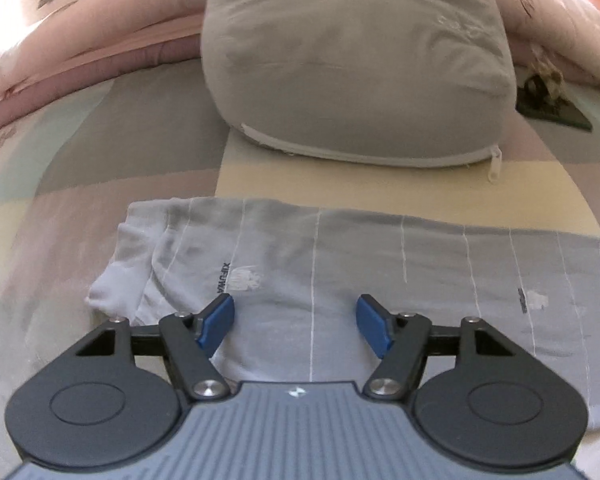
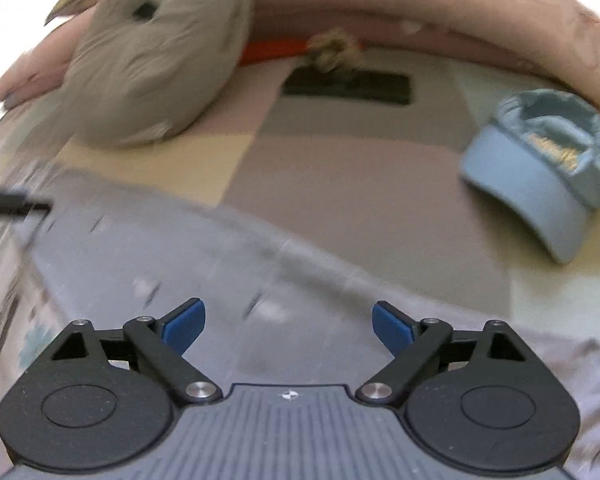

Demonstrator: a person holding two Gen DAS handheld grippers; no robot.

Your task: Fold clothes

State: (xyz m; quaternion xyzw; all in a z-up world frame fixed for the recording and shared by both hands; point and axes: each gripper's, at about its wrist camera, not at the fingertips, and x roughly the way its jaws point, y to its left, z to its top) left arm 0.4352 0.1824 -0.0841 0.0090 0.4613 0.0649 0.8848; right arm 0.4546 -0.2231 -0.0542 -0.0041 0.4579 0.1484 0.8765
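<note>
A grey garment [image 1: 340,264] with thin white stripes and a small printed logo lies flat across the patchwork bedspread [image 1: 100,152], a sleeve bunched at its left end. My left gripper [image 1: 296,326] hovers over it, open, blue pads apart with only cloth below them. In the right wrist view the same grey garment [image 2: 204,264] looks blurred. My right gripper [image 2: 288,326] stands wide open above it, nothing between its fingers.
A grey zipped pillow [image 1: 356,68] lies just beyond the garment, with a pink duvet [image 1: 100,48] behind. A light blue cap [image 2: 548,168] sits at the right, a dark flat object [image 2: 352,86] with a tan fluffy thing further back. A black object [image 2: 12,204] juts in at the left.
</note>
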